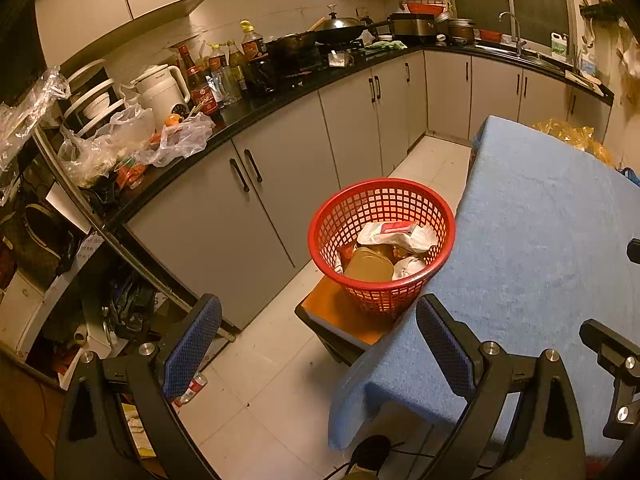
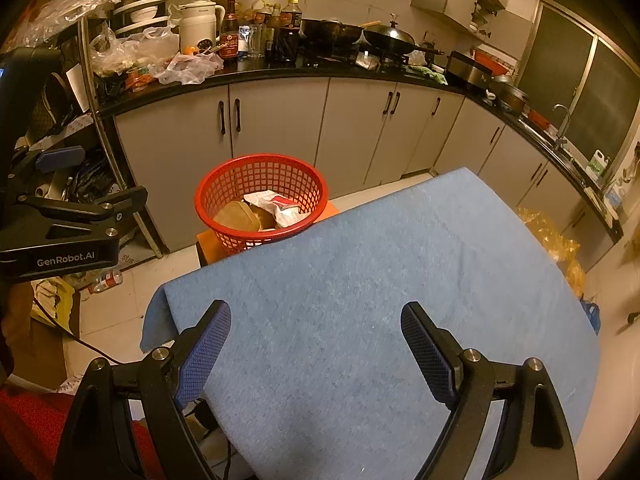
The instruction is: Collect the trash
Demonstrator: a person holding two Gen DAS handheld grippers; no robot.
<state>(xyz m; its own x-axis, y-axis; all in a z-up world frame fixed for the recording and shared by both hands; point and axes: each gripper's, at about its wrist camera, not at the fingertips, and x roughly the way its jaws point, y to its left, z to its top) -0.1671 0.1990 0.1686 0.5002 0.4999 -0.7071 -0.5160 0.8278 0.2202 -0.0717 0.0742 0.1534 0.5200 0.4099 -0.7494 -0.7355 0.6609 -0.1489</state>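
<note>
A red mesh basket [image 1: 380,183] [image 2: 260,158] stands on an orange stool beside the table. In it lie a white and red wrapper [image 1: 400,236] [image 2: 276,205], a brown tin [image 1: 368,266] [image 2: 238,216] and crumpled white paper. My left gripper [image 1: 320,344] is open over the floor and the table's corner, short of the basket, with nothing between its fingers. It also shows at the left edge of the right wrist view [image 2: 92,180]. My right gripper [image 2: 318,352] stands open above the blue tablecloth [image 2: 360,280] [image 1: 540,240], holding nothing. No loose trash shows on the cloth.
The orange stool [image 1: 332,312] sits on the white tile floor against the table. A small bottle [image 1: 194,386] [image 2: 106,280] lies on the floor by a cluttered shelf at left. The black counter [image 2: 280,70] carries plastic bags, bottles and pans. A yellow bag [image 2: 556,244] sits beyond the table.
</note>
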